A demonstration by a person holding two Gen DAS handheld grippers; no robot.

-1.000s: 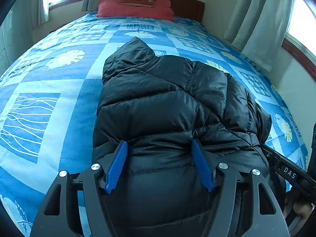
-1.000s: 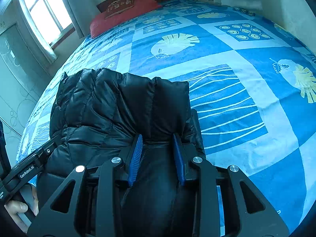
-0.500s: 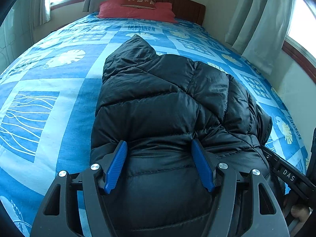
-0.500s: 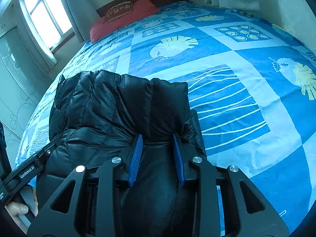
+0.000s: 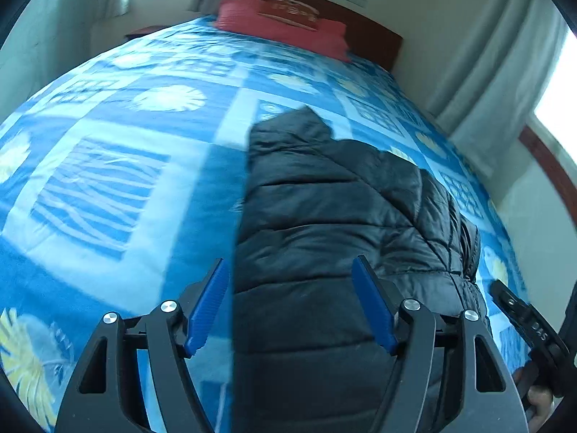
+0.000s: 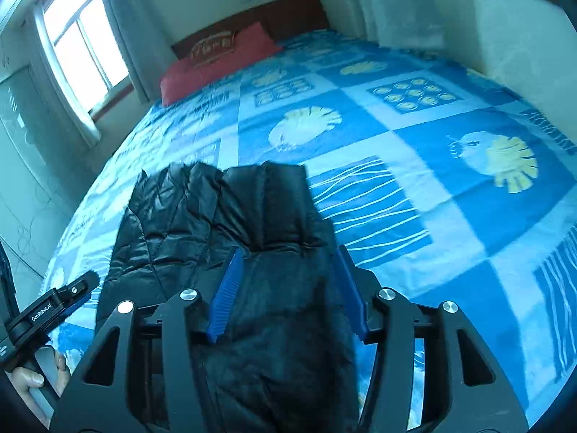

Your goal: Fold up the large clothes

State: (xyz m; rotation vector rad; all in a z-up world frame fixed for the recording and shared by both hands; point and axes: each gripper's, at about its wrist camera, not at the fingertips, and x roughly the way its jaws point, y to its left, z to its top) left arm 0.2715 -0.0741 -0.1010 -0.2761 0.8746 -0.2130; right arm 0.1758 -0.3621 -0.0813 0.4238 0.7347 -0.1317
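Black quilted down jacket (image 5: 335, 223): lies folded into a long bundle on the bed (image 5: 108, 180), lengthwise toward the headboard (image 6: 252, 18), its far end rising to a peak in the left wrist view; the near end reaches under both tools. Bed: covered by a blue and pale-blue patchwork sheet printed with leaf and wavy-line squares, bare of other items around the jacket. Red pillow (image 5: 285, 25): at the head of the bed against the dark wooden headboard, with a smaller patterned cushion (image 6: 212, 48) on top. Left tool (image 5: 288, 303): jaws have just been opening and stand wide; the jacket's left edge shows between the blue pads (image 5: 207, 306), the left pad clear over the sheet, the right pad over the jacket with no sign of pressing. Right tool (image 6: 285, 288): jaws have just been opening; the jacket's near end bulges between the blue pads (image 6: 225, 294), which stand beside it rather than pinching it, the fabric here blurred. Person's hand (image 6: 34, 379): seen at the lower left of the right wrist view, wrapped around the handle of the left tool. Curtains (image 5: 487, 72): pale, hanging beside the bed at the right wall. Window (image 6: 79, 43): bright, at the left of the headboard.
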